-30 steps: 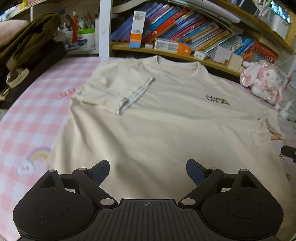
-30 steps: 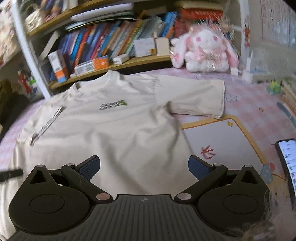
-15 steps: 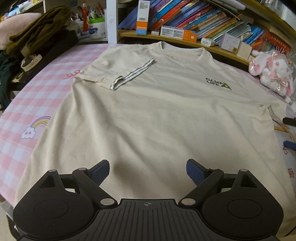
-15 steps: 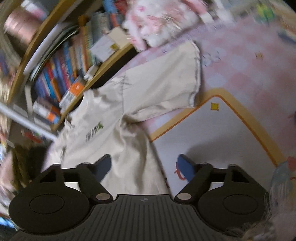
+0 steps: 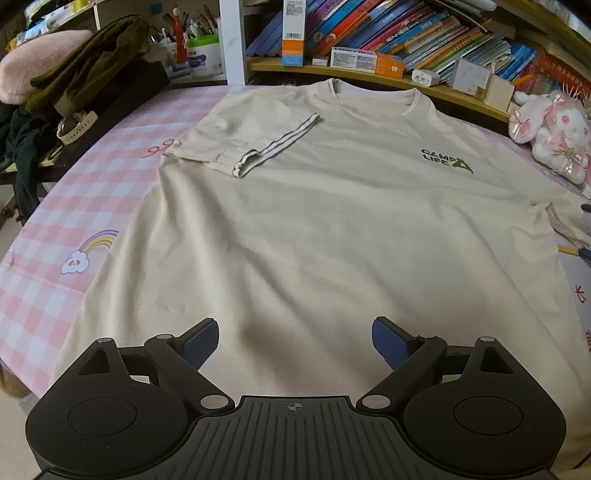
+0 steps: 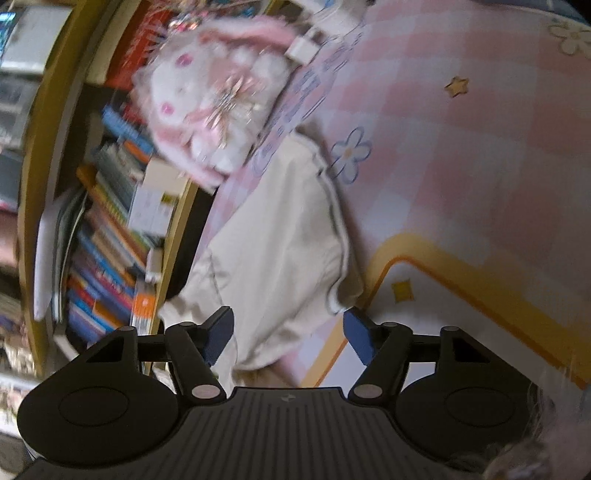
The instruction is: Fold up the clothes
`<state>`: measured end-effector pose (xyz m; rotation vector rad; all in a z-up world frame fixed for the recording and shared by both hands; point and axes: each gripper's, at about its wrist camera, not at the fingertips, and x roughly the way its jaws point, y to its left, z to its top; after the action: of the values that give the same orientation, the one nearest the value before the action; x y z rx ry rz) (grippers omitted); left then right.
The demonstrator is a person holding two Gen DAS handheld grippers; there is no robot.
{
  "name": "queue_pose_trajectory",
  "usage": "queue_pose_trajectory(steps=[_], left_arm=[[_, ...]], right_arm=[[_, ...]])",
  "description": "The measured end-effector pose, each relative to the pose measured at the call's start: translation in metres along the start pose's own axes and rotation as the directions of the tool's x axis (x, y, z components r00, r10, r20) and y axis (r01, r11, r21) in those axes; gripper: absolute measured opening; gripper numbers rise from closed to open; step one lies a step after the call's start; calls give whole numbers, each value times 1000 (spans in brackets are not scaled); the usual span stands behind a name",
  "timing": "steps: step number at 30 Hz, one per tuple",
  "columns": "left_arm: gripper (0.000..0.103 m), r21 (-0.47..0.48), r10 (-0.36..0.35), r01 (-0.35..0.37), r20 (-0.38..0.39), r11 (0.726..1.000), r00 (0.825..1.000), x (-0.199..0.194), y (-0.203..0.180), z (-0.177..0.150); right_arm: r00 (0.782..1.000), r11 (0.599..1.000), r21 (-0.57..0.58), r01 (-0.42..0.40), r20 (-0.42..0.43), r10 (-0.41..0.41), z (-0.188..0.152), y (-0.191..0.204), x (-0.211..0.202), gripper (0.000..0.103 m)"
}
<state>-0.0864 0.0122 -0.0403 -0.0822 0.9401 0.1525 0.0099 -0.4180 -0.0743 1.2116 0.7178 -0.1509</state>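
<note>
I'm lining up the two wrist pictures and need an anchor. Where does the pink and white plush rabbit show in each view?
Left wrist: the plush rabbit sits at the far right edge, beyond the T-shirt, by the bookshelf.
Right wrist: the view is rolled sideways and blurred; the plush rabbit is upper left of centre, above the T-shirt's spread sleeve.
Shared landmark: the bookshelf of colourful books.

"CAMP LIFE" in dark green letters stands on the chest of the cream T-shirt (image 5: 332, 221); book spines unreadable.
</note>
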Motion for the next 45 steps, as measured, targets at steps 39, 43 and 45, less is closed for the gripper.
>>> queue_pose_trajectory(steps=[39,43,45], left_arm=[[92,-89,-39,36,-31,995,999,25,87,17],[92,-82,-31,29,-24,996,999,22,89,17],[92,-89,-20,19,-20,996,1000,19,92,16]], right_arm=[[991,241,-969,-60,-86,-102,-151,175,74,69],[989,160,-987,-13,-36,-140,-162,195,116,61],[984,149,-988,24,-3,-178,-165,199,141,52]])
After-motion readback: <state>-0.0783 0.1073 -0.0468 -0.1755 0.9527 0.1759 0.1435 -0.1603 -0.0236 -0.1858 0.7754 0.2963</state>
